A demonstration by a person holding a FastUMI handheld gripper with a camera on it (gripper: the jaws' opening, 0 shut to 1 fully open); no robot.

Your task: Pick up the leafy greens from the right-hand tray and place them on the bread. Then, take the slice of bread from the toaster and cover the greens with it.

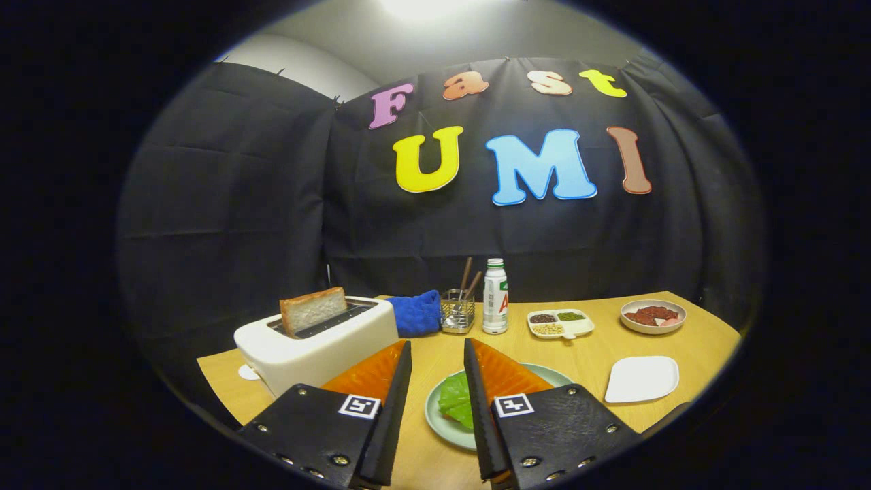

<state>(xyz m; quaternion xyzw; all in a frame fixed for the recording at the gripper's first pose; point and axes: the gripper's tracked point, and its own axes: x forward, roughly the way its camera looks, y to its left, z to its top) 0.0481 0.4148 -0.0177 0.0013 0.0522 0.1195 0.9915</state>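
Green leaves [454, 405] sit half hidden behind the open claw [437, 354].

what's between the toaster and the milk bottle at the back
In the gripper view, a blue cloth and a wire holder sit between the toaster and the bottle.

A wooden counter [687, 340] stands before a black cloth wall. Along its far edge, a blue cloth [416, 313] lies bunched just beside a small clear holder [457, 311] with two brown sticks [469, 277] standing in it. Next to the holder stands an upright white bottle [495, 297] with a green cap. Further along sits a white divided dish [561, 323] holding dark, green and pale grains in separate compartments. Beyond that, near the corner, a round bowl [653, 316] holds reddish-brown pieces. Nearer the viewer, well apart from both, a white square plate [642, 378] lies bare.
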